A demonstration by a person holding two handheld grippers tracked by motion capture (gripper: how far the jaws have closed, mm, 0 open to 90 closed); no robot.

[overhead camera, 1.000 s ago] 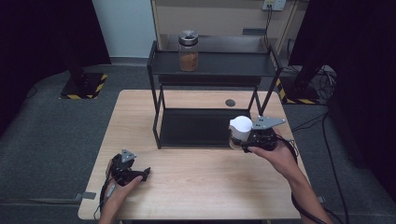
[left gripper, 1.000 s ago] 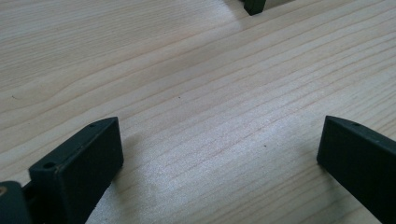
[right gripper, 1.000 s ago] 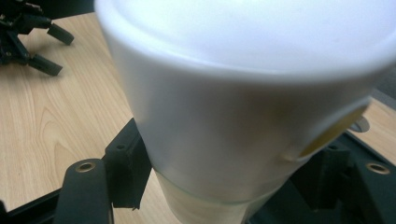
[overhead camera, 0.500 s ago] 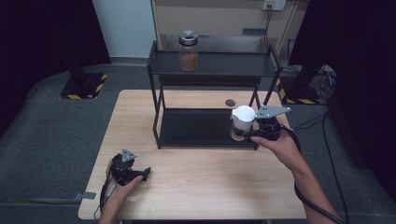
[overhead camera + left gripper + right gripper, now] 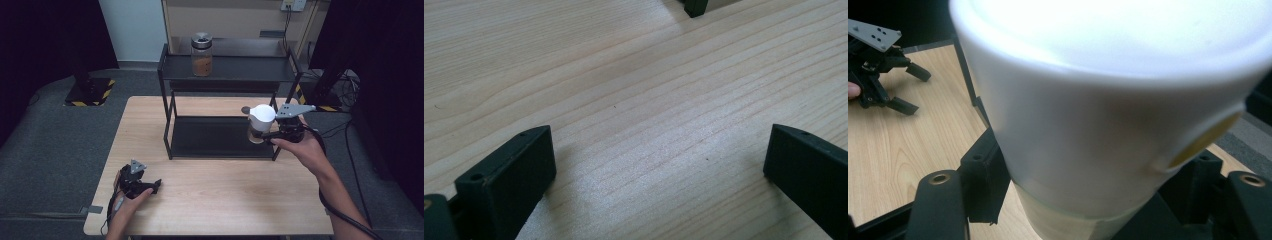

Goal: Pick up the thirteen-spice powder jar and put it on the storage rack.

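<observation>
High view: the right gripper [image 5: 265,134] pinches a white-lidded jar [image 5: 260,122] at the shelf rack's [image 5: 227,75] 4 o'clock corner, above the worktop [image 5: 215,185]. The left gripper [image 5: 150,186] rests at 8 o'clock.

Left gripper view: jaws spread over bare worktop [image 5: 634,90].

Right gripper view: jaws clamp the jar [image 5: 1088,135] below its lid.

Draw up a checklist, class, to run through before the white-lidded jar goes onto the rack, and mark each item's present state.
1. Right gripper shut on the white-lidded jar: ok.
2. Jar upright: ok.
3. Jar lifted off the table: ok.
4. Free room on the rack top shelf beside the brown jar: ok.
5. Left gripper parked low at the table's near edge, jaws open, away from the rack: ok.
6. Lid tight: cannot tell.
</observation>
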